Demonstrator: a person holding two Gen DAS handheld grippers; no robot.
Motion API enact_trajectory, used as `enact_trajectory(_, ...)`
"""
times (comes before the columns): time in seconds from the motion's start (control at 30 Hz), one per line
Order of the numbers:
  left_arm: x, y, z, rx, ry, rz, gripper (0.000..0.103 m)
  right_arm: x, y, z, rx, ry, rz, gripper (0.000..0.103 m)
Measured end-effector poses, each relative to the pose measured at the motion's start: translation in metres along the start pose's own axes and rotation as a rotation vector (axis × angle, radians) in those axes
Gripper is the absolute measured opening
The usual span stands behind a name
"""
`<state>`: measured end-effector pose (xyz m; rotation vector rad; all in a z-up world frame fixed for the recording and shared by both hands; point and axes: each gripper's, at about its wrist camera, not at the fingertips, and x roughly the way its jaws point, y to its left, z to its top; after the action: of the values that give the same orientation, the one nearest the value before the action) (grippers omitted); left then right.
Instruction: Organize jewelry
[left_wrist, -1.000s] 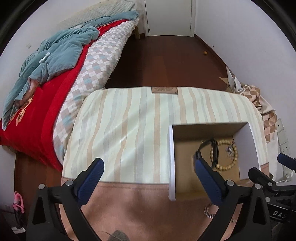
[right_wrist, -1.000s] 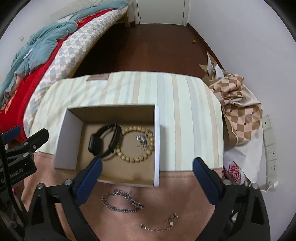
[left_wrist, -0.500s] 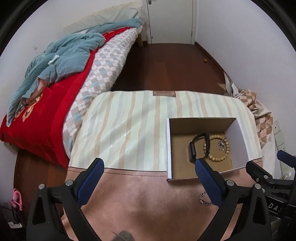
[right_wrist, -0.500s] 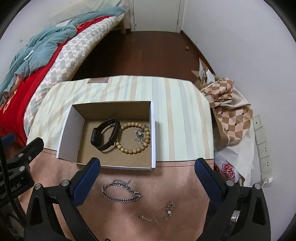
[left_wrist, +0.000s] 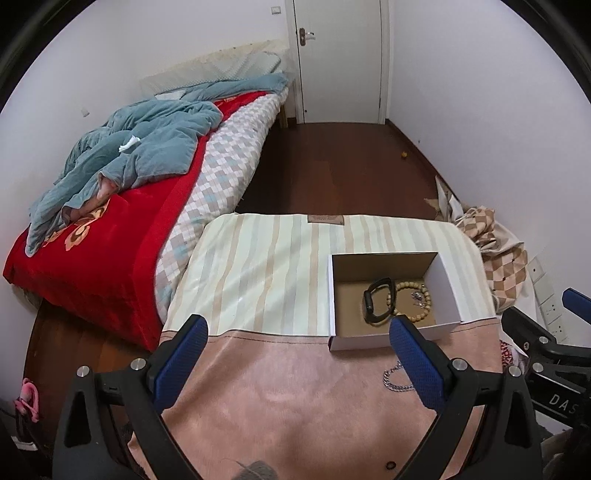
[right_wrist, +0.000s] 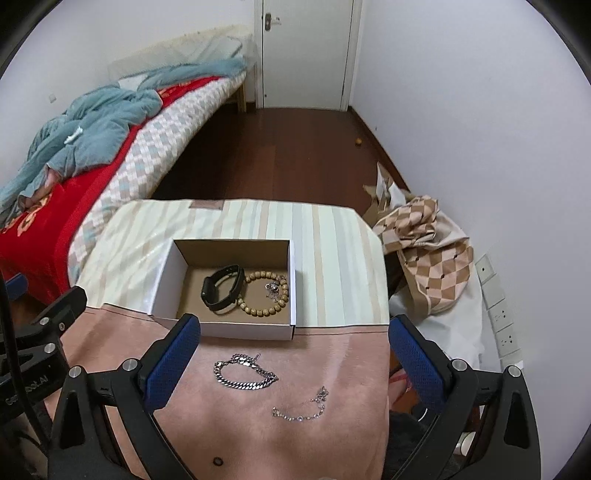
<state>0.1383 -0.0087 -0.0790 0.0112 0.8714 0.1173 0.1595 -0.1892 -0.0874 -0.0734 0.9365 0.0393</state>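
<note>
An open white cardboard box (right_wrist: 229, 328) (left_wrist: 448, 282) sits on a cloth-covered table. Inside lie a black fitness band (right_wrist: 218, 288) (left_wrist: 376, 301), a wooden bead bracelet (right_wrist: 264, 312) (left_wrist: 424, 295) and a small silver piece (right_wrist: 273, 290). In front of the box, on the pink cloth, lie a thick silver chain bracelet (right_wrist: 242, 376) (left_wrist: 393, 382) and a thin silver chain (right_wrist: 303, 406). A small black ring (right_wrist: 218, 460) (left_wrist: 390, 464) lies nearer. My right gripper (right_wrist: 293, 352) is open and empty above the chains. My left gripper (left_wrist: 295, 356) is open and empty, left of the box.
The table (right_wrist: 332, 258) has a striped far half and a pink near half. A bed with a red cover (left_wrist: 110, 236) stands to the left. Checked fabric and bags (right_wrist: 428, 236) lie at the right by the wall. A white door (left_wrist: 340, 59) is at the back.
Both grippers have drawn back and risen from the table, so the box looks smaller and farther. The chains and the black ring have come into view. Both stay open.
</note>
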Motion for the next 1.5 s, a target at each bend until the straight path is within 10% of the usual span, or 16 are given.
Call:
enact_trajectory(0.4, -0.025, 0.003, -0.027, -0.021, -0.052, 0.024, 0.101, -0.039, -0.013, -0.030, 0.057, -0.032, 0.057, 0.103)
enact_trajectory(0.73, 0.066, -0.023, -0.076, 0.022, 0.152, 0.083, 0.101, 0.073, -0.081, -0.110, 0.268, 0.207, 0.075, 0.102)
enact_trajectory(0.87, 0.094, -0.034, -0.087, 0.055, 0.204, 0.099, 0.101, 0.120, -0.077, -0.128, 0.234, 0.265, 0.056, 0.074)
enact_trajectory(1.13, 0.123, -0.046, -0.084, 0.087, 0.263, 0.077, 0.101, 0.152, -0.057, -0.128, 0.127, 0.252, -0.014, 0.052)
enact_trajectory(1.27, 0.131, -0.062, -0.079, 0.101, 0.282, 0.014, 0.100, 0.152, -0.057, -0.126, 0.098, 0.242, -0.017, 0.007)
enact_trajectory(1.5, 0.146, -0.101, -0.078, 0.175, 0.326, -0.095, 0.100, 0.146, -0.068, -0.127, 0.141, 0.255, 0.007, 0.007)
